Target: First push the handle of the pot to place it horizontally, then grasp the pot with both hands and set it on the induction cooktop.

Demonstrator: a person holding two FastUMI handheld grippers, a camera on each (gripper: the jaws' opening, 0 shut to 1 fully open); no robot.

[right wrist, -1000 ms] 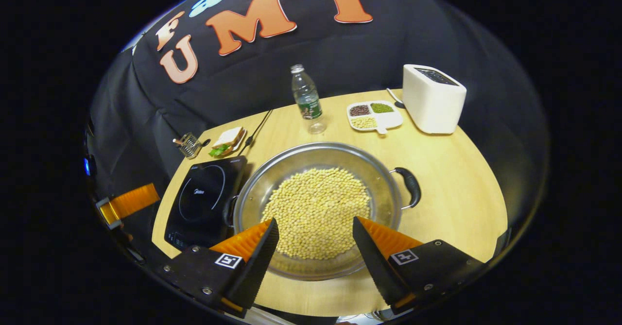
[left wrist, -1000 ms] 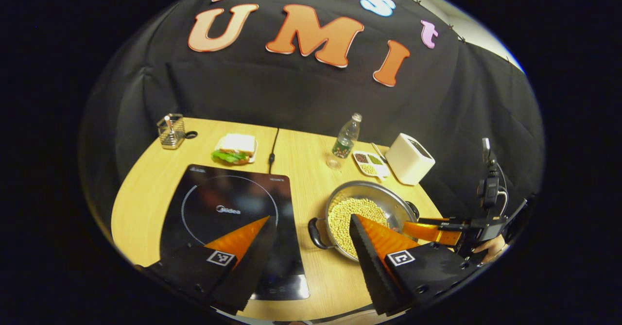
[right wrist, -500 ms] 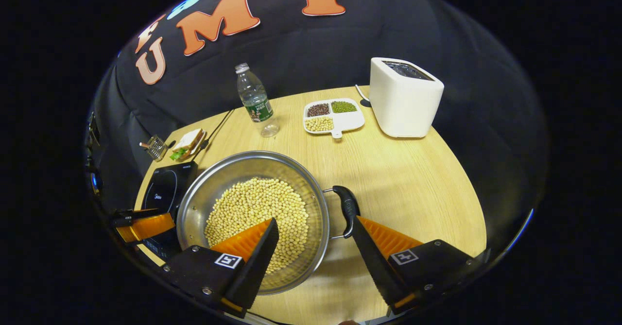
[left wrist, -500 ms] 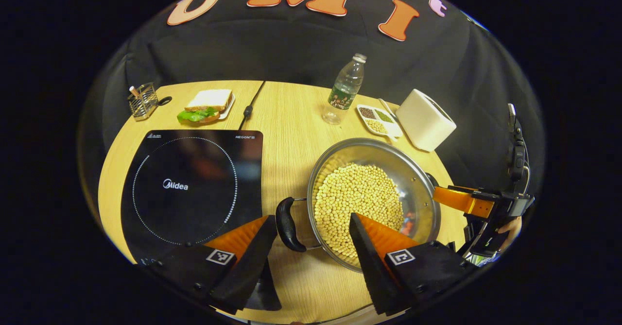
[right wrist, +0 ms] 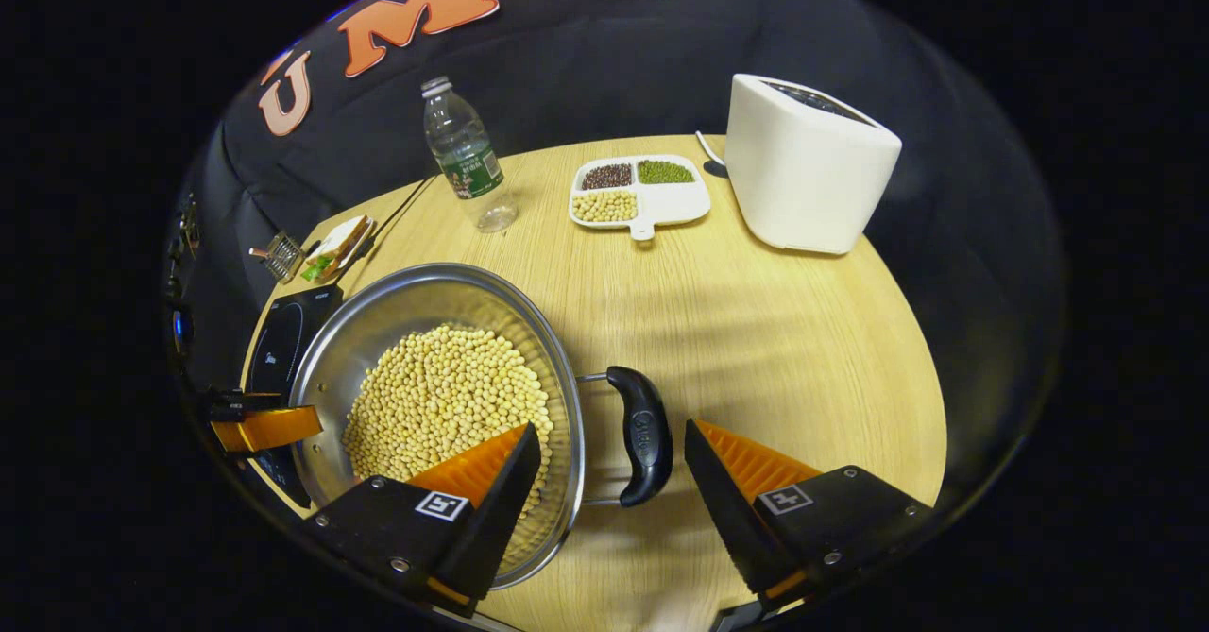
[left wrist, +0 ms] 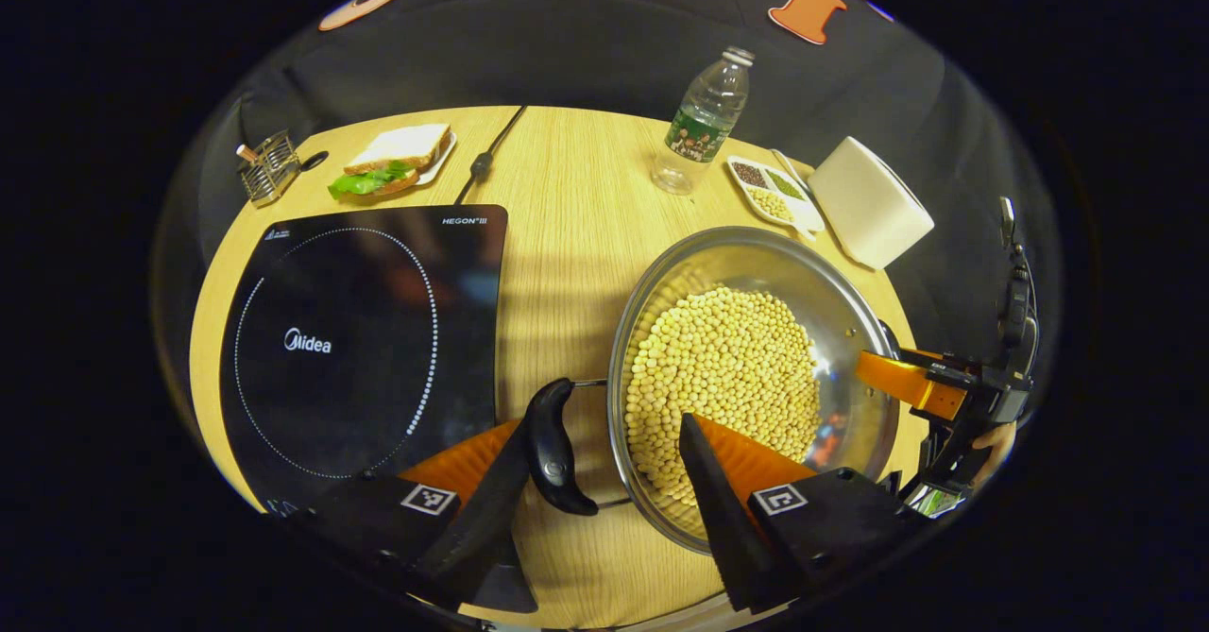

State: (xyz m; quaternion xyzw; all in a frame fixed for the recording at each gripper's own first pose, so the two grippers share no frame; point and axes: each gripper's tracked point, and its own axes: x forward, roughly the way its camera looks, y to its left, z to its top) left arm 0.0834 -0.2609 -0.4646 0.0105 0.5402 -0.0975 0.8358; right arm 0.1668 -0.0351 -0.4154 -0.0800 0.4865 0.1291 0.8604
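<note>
Both grippers are spread wide and hold nothing: the left gripper (left wrist: 604,462) brackets the pot's left handle (left wrist: 553,446), the right gripper (right wrist: 614,471) brackets the right handle (right wrist: 642,435). The pot (right wrist: 416,311) is a wide, shallow steel pan, heaped with soybeans (right wrist: 444,405), so it will likely lift heavy, and the loose beans will shift if it tips. Its polished wall looks slippery; the two dark loop handles are the sensible places to pinch, one per gripper, lifted level. The line through the handles runs across from side to side, so the pot looks already set horizontally. It sits on the wooden surface (right wrist: 774,330), just right of the induction cooktop (left wrist: 359,330). Farther back stand a water bottle (right wrist: 463,160), a divided dish (right wrist: 642,199) and a toaster (right wrist: 808,179).
</note>
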